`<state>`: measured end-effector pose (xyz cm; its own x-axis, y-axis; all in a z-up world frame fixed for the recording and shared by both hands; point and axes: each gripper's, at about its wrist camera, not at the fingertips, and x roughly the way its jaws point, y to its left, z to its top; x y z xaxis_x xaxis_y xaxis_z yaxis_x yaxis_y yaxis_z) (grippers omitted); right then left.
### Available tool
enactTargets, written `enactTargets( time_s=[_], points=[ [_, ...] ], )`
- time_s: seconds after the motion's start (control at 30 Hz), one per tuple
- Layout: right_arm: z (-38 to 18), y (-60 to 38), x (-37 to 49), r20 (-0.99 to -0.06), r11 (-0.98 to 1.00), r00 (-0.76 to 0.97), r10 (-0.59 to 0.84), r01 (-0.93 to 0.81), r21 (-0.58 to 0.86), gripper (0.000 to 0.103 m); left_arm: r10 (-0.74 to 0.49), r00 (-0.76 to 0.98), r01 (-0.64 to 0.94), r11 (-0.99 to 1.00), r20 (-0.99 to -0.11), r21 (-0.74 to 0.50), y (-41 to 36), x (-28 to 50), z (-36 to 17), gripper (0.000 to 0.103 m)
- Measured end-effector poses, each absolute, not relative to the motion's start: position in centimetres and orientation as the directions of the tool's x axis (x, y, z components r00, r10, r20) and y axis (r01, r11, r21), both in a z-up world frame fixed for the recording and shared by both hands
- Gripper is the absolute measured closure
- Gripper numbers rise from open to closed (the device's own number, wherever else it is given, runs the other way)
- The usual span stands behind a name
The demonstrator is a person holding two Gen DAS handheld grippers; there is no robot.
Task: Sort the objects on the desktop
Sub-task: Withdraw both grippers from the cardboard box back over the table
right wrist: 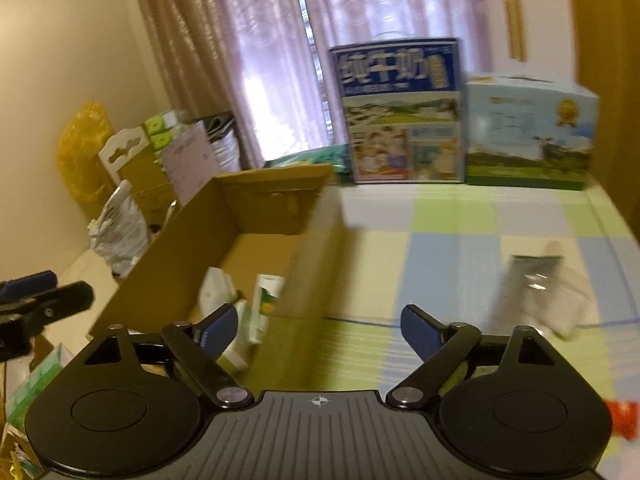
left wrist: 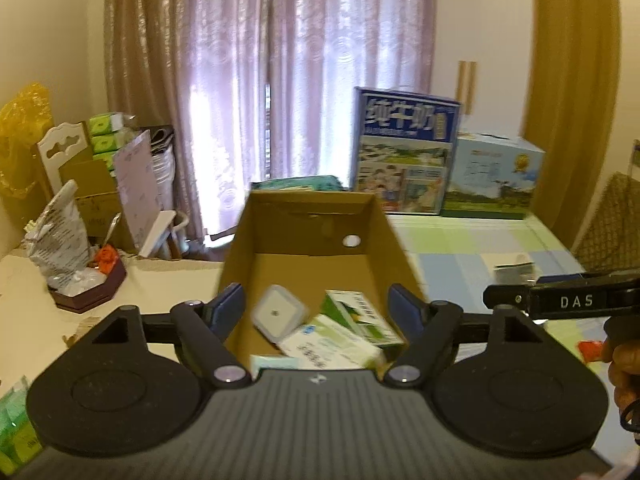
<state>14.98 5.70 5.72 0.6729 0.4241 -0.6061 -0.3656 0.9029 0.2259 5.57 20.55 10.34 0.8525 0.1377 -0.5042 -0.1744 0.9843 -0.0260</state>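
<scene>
The left wrist view looks straight down into the open box [left wrist: 312, 240], where a white square case [left wrist: 276, 314] lies beside green-and-white cartons [left wrist: 352, 320], and the left gripper [left wrist: 316, 304] hangs spread and empty above them. Only the right wrist view shows the checked cloth [right wrist: 460, 248] right of the box, with a blurred packet [right wrist: 532, 292] on it beyond the right gripper [right wrist: 316, 326], likewise spread and empty.

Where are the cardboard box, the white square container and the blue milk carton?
cardboard box [left wrist: 308, 222], left wrist view, inner far wall.
white square container [left wrist: 278, 312], left wrist view, its lid.
blue milk carton [right wrist: 400, 112], right wrist view, front face.
</scene>
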Motion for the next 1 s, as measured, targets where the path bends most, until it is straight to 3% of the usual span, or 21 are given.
enactTargets(
  time_s=[0.27, 0.4, 0.63, 1.0],
  points=[
    [3.2, -5.6, 9.8, -0.668, 0.956, 0.684, 0.292, -0.181, 0.232, 0.006, -0.002, 0.854, -0.040, 0.997, -0.520, -0.070, 13.5, 2.9, 9.6, 0.006],
    [3.2, -10.7, 8.0, -0.681, 0.969, 0.697, 0.224, -0.085, 0.231, 0.005, -0.074, 0.831, 0.029, 0.996, -0.552, -0.090, 10.0, 2.7, 8.1, 0.002],
    [3.4, -15.6, 6.0, -0.671, 0.979, 0.728, 0.142, -0.001, 0.206, 0.003, -0.165, 0.779, 0.129, 0.986, -0.605, -0.103, 5.4, 3.3, 5.7, 0.002],
    [2.2, -17.1, 7.2, -0.681, 0.977, 0.722, 0.126, 0.029, 0.211, 0.002, -0.195, 0.737, 0.182, 0.979, -0.647, -0.088, 2.8, 5.2, 4.0, 0.002]
  ],
)
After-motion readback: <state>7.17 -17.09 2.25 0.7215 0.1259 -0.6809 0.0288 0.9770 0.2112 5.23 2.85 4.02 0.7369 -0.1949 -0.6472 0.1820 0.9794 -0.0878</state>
